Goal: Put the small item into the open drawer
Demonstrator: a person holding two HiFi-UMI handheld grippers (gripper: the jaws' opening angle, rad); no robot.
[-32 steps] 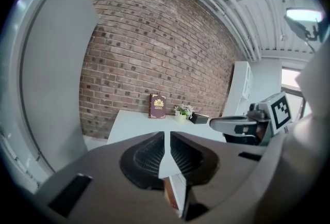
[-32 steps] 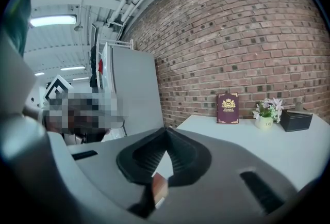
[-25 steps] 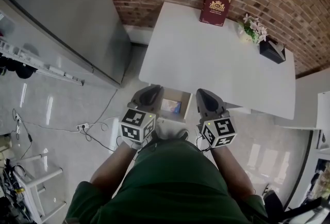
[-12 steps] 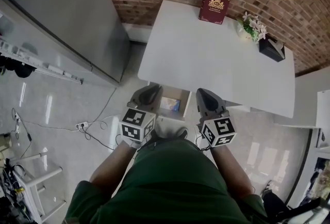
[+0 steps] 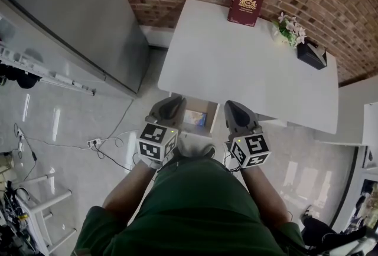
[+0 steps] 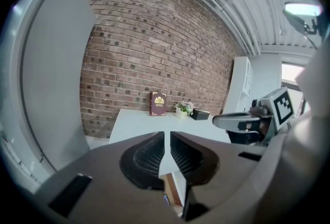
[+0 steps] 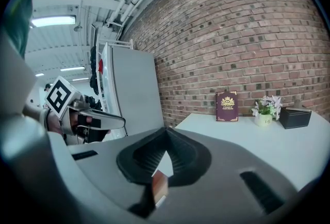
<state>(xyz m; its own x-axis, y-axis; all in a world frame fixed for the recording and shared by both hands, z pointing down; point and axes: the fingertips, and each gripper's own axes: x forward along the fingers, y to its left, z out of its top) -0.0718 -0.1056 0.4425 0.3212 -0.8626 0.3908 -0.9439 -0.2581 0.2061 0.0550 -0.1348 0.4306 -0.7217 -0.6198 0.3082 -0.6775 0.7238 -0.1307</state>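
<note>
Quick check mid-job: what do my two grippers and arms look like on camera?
The left gripper and right gripper both have matte grey, tapering bodies. Their jaws carry black ribbed pads. Each gripper bears a white cube printed with black square markers at the hand end. The person wears a dark green short-sleeved shirt.

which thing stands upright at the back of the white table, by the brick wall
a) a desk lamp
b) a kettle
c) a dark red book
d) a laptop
c: a dark red book with a gold crest stands at the far edge of the table, left of a small flower pot.
</note>
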